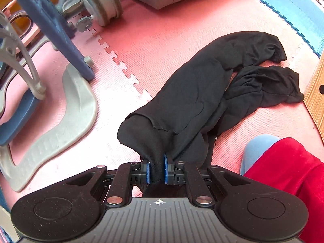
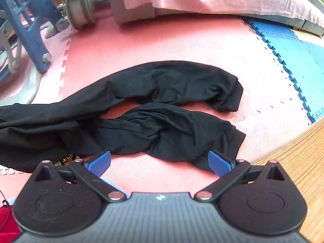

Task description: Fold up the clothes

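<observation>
left wrist view: black garment point(image 1: 194, 93) hem hidden between hand-held gripper point(image 1: 157, 171) pads

The right tongs point(image 2: 160, 163) are hovering with their blue pads point(image 2: 100, 163) spread wide over the pink floor mat point(image 2: 162, 40), just in front of the black leggings point(image 2: 162, 129). Both rumpled legs are lying side by side, stretching rightward toward the blue mat point(image 2: 293, 48).
</observation>
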The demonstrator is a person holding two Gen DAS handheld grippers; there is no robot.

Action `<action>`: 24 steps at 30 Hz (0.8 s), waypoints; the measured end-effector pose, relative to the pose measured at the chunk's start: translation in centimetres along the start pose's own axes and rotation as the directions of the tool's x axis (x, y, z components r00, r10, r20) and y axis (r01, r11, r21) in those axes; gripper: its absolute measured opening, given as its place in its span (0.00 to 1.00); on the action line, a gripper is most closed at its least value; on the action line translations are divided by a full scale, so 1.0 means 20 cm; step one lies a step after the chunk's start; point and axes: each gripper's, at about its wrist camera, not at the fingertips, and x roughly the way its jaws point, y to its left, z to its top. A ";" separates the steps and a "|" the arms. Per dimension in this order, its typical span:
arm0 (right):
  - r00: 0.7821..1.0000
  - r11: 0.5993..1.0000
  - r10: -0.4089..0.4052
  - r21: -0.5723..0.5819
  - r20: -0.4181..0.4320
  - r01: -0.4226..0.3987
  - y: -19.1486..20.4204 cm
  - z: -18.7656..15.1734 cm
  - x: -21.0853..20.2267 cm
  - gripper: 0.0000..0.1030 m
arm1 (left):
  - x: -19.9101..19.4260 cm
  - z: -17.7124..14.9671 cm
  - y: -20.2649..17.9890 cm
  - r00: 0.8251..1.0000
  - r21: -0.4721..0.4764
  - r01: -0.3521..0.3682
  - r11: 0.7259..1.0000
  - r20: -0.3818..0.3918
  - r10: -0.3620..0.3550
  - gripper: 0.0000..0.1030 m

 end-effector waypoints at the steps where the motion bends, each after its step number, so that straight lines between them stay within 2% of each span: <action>1: 1.000 1.000 0.007 -0.001 0.011 -0.007 0.02 -0.05 -0.07 1.00 | -0.01 -0.05 0.01 1.000 -0.008 0.012 1.000 0.016 -0.012 0.12; 4: 0.999 1.000 0.013 -0.024 0.029 -0.013 0.06 -0.14 -0.21 1.00 | -0.03 -0.15 0.03 0.999 -0.028 0.022 0.999 0.042 -0.020 0.12; 7: 0.999 0.999 0.001 -0.050 0.039 0.001 0.10 -0.19 -0.29 1.00 | -0.04 -0.17 0.04 0.999 -0.077 0.010 0.997 0.032 -0.008 0.12; 10: 0.998 0.998 -0.037 -0.058 0.051 0.039 0.11 -0.28 -0.37 1.00 | -0.15 -0.17 0.03 0.997 -0.083 0.005 0.997 0.080 0.002 0.12; 14: 0.997 0.993 -0.060 -0.097 0.040 0.063 0.15 -0.38 -0.41 1.00 | -0.22 -0.19 0.01 0.991 -0.077 0.030 0.997 0.132 -0.020 0.00; 16: 0.995 0.990 -0.092 -0.109 0.023 0.094 0.17 -0.40 -0.39 1.00 | -0.16 -0.20 0.01 0.994 -0.074 0.021 0.997 0.108 -0.013 0.00; 18: 0.994 0.988 -0.105 -0.119 -0.018 0.103 0.21 -0.41 -0.34 1.00 | -0.08 -0.25 0.07 0.997 -0.127 0.042 0.991 0.076 -0.032 0.01; 20: 0.991 0.985 -0.115 -0.139 -0.062 0.106 0.25 -0.42 -0.30 1.00 | -0.02 -0.33 0.14 0.996 -0.175 0.041 0.984 0.079 -0.028 0.11; 21: 0.991 0.984 -0.118 -0.146 -0.067 0.107 0.27 -0.44 -0.29 1.00 | 0.00 -0.38 0.18 0.996 -0.197 0.046 0.979 0.083 -0.030 0.12; 24: 0.989 0.980 -0.125 -0.164 -0.079 0.111 0.33 -0.47 -0.26 1.00 | 0.10 -0.53 0.31 0.992 -0.296 0.110 0.949 0.098 -0.084 0.15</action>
